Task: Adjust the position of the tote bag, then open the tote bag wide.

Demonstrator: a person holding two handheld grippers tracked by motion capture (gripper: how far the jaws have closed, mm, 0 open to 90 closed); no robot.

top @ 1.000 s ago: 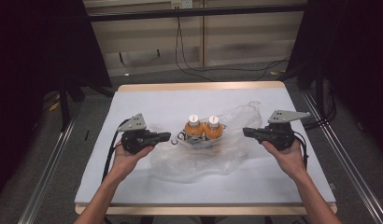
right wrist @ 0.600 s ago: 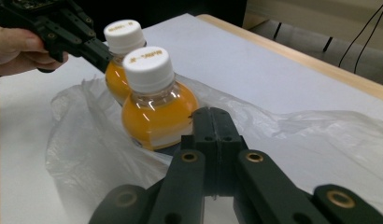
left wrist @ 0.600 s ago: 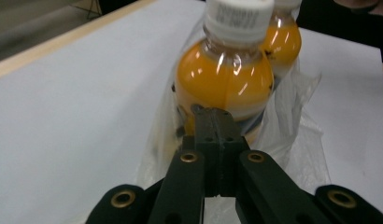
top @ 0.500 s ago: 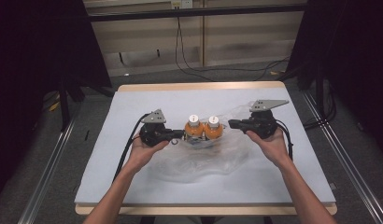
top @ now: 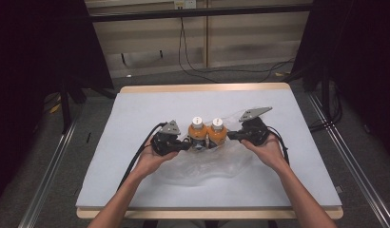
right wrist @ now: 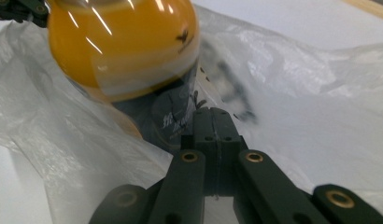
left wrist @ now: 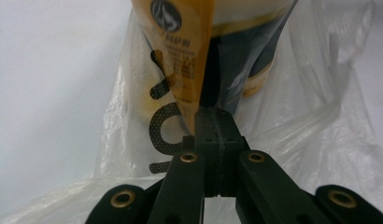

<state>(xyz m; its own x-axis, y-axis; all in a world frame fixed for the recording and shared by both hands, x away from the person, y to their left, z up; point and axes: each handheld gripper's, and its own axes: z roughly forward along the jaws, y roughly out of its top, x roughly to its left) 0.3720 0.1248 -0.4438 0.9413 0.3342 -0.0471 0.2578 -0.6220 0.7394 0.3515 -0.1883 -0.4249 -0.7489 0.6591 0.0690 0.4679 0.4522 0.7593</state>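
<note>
You are keeping both hands near the middle of the white-topped table with the pale wooden rim (top: 136, 109), and bare surface is lying open on every side, with the widest room toward the far edge. The two orange bottles with white caps (top: 207, 132) are standing upright, touching each other, on the crumpled clear plastic bag (top: 207, 164), which is spreading toward you between your forearms. Your left gripper (top: 186, 145) is sitting just beside the left bottle, jaws pressed together on the thin bag film in the left gripper view. Your right gripper (top: 231, 136) is sitting just beside the right bottle, jaws likewise closed tight against the film in the right gripper view. The bottles are standing directly between the two tools. Black cables (top: 193, 57) are trailing on the floor beyond the table.
</note>
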